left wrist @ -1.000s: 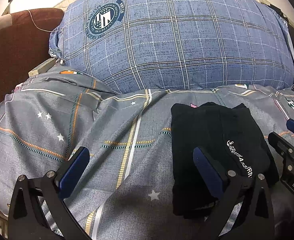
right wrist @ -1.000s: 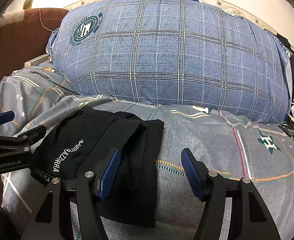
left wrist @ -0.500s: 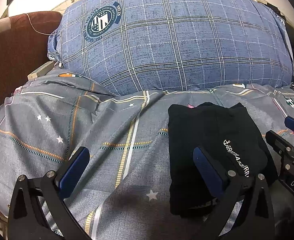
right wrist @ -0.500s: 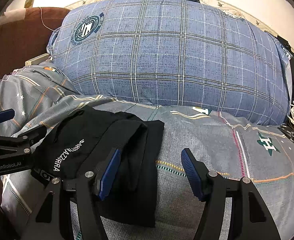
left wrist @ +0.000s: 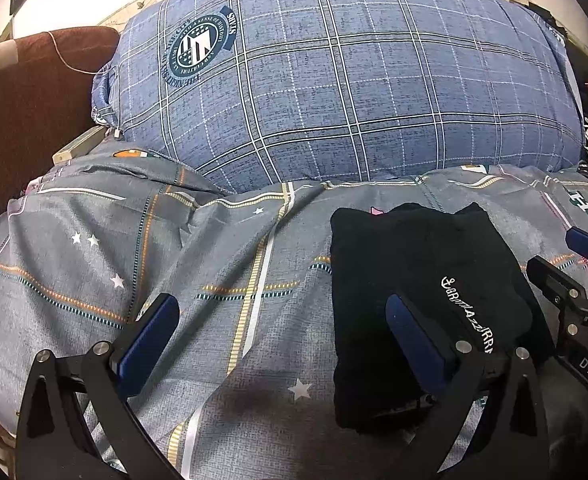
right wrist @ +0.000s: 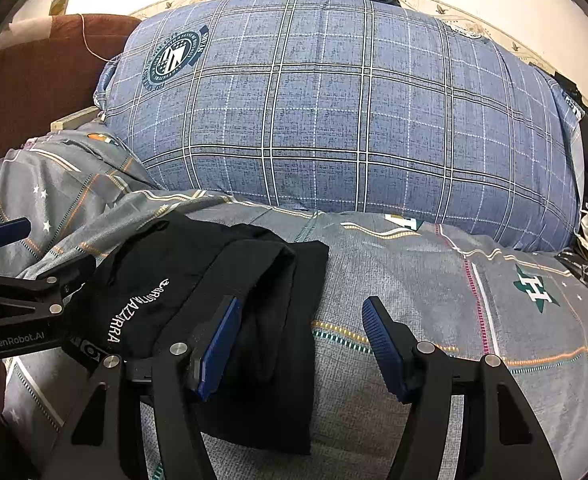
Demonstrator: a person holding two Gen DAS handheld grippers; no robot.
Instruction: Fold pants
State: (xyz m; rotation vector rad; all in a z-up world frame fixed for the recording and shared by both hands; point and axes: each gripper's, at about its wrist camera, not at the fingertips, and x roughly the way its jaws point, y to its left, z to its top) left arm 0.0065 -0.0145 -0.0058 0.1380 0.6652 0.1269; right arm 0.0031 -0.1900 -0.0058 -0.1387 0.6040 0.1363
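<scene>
You have both the left gripper (left wrist: 281,336) and the right gripper (right wrist: 300,340) spread apart and gripping nothing, poised over the black pants (right wrist: 221,304), which lie folded into a compact rectangle just in front of the blue plaid pillow (right wrist: 334,112), so the fold looks finished and released.

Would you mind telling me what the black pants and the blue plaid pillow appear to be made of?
Black pants: looks like a soft, matte knit, perhaps cotton jersey; it folds limply, shows no sheen and carries white embroidered lettering. Blue plaid pillow: apparently a woven, cotton-like cover with a heathered, matte surface and a printed round crest; its bulging shape suggests soft filling.
</scene>
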